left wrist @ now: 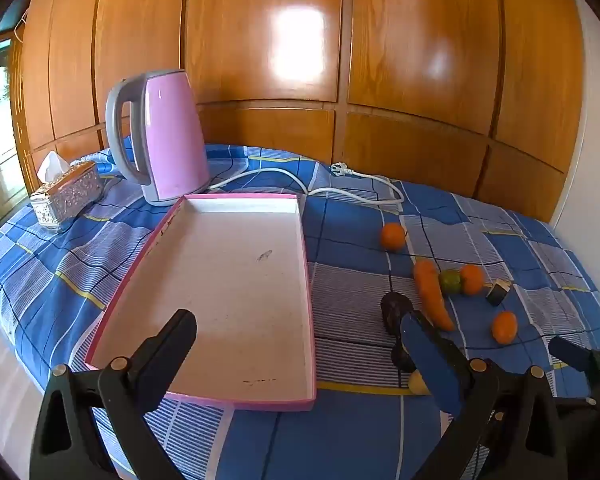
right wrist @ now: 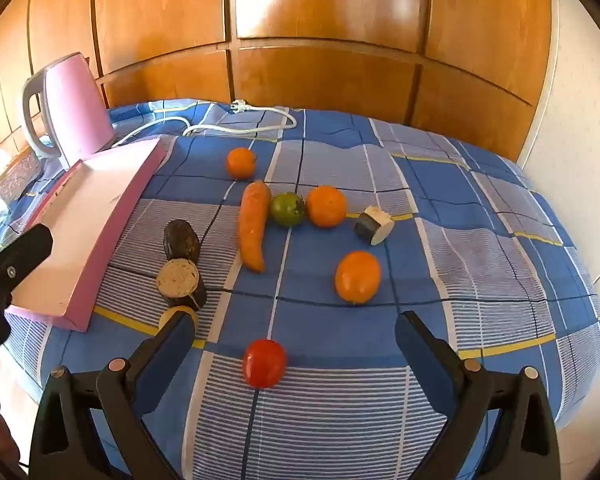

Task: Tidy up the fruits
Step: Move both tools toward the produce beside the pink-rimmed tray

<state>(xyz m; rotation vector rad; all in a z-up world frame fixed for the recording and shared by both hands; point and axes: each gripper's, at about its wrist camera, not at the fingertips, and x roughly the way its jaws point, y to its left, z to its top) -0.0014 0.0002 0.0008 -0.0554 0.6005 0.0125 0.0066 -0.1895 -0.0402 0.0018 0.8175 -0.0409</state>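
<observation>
Right gripper point(right wrist: 292, 336) jaws wide, above red tomato point(right wrist: 264, 363) on blue checked cloth point(right wrist: 480, 240). Left gripper point(left wrist: 300, 332) jaws wide over pink tray point(left wrist: 220, 280). Oranges point(right wrist: 326, 205), carrot point(right wrist: 253, 226), possibly eggplant pieces point(right wrist: 182, 240) beside tray.

Glossy varnished wood panels point(left wrist: 260, 40) fill the top of both views, throwing back bright glare, while a matt checked cloth point(right wrist: 460, 240) with soft creases covers the lower half. At the left, the kettle point(left wrist: 168, 132) has a smooth, shiny pink body and a grey plastic handle, the tissue box point(left wrist: 68, 196) glitters with an embossed metallic finish, and the tray point(left wrist: 236, 400) looks like matt pink-edged cardboard. The red tomato point(right wrist: 264, 362) at lower centre is smooth and glossy, the carrot point(right wrist: 253, 224) duller, and the eggplant piece point(right wrist: 180, 280) shows a rough, dry cut face.
</observation>
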